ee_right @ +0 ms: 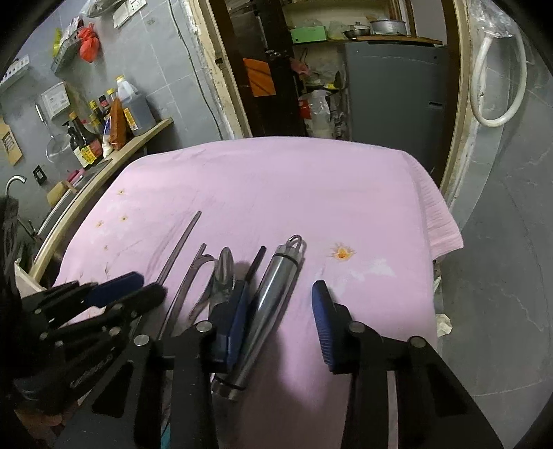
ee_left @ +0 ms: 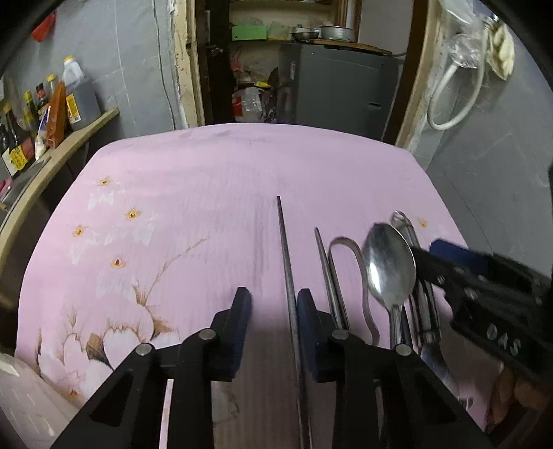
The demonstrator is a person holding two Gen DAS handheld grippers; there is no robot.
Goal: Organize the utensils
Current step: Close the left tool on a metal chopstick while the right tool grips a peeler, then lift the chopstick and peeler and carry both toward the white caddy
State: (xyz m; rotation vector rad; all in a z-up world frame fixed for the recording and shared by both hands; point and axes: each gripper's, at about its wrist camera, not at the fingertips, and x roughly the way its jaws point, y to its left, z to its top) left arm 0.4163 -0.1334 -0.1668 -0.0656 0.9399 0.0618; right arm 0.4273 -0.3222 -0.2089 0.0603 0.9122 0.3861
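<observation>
A modest home kitchen is shown. A wooden shelf (ee_right: 152,129) along the grey tiled wall is lined with sauce bottles (ee_right: 84,143) and a large jug of dark liquid (ee_right: 134,107). Metal pots (ee_right: 387,26) are stacked on a cabinet beyond the doorway (the room behind is cluttered). A table is covered with a pink flowered cloth (ee_left: 214,193), on which steel cutlery (ee_left: 390,266) is laid.

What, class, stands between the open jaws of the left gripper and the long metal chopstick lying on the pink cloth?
Nothing visible does. The left gripper is open, and the chopstick already runs lengthwise through the gap, close beside the right-hand pad. The second chopstick and the spoon lie off to the right, outside the gap.
</observation>
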